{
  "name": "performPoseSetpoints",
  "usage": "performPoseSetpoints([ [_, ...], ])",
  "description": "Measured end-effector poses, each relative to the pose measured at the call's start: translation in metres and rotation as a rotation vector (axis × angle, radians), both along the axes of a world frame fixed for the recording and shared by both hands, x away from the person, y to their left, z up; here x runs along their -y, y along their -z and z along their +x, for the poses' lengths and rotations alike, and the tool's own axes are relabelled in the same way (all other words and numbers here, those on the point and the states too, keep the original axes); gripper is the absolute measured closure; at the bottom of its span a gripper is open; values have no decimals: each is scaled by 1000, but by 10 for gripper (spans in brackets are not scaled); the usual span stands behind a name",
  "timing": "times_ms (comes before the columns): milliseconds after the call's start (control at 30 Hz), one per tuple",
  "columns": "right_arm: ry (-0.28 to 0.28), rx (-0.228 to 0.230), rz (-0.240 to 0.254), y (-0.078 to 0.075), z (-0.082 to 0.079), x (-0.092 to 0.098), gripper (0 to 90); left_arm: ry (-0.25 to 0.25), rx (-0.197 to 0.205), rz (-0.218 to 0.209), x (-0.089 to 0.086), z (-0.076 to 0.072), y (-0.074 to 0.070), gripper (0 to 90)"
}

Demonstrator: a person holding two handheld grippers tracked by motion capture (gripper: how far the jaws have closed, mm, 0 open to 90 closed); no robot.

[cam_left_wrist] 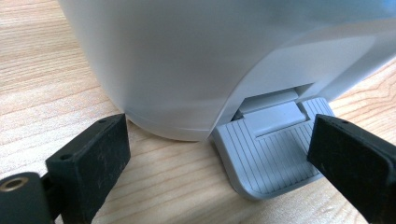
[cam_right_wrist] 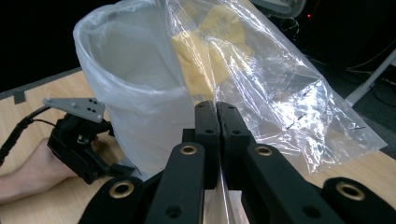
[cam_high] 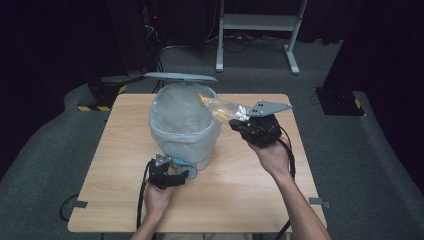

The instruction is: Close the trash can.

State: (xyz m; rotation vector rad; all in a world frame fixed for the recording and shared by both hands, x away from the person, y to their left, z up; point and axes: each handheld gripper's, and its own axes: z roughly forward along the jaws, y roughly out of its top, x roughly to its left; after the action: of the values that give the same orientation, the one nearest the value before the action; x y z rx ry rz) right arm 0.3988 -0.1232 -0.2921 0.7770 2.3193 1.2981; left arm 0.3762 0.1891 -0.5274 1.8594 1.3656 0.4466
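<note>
Right hand-held gripper [cam_right_wrist: 217,109] clamped on clear bag [cam_right_wrist: 275,88] of seemingly yellow scraps above bin [cam_high: 185,127], left hand-held gripper [cam_left_wrist: 219,154] spread wide over bin's pedal [cam_left_wrist: 271,154]

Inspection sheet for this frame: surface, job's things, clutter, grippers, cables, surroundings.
Surface: wooden table, bare wood around the bin.
Job's things: pedal bin with liner, lid raised; clear plastic bag with yellow contents at the bin's rim.
Clutter: nothing seen.
Grippers: left gripper open, jaws either side of the pedal; right gripper shut on the bag.
Cables: black cable trails from the left gripper.
Surroundings: grey carpet, white stand, dark curtains.
</note>
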Motion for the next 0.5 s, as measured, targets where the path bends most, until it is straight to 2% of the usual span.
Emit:
performPoseSetpoints([
  [167, -23, -3, -11, -6, 5, -13, 882, 1, -1, 0, 0, 0, 0, 59],
  [500, -48, -13, -25, -10, 15, -34, 882, 2, -2, 0, 0, 0, 0, 59],
])
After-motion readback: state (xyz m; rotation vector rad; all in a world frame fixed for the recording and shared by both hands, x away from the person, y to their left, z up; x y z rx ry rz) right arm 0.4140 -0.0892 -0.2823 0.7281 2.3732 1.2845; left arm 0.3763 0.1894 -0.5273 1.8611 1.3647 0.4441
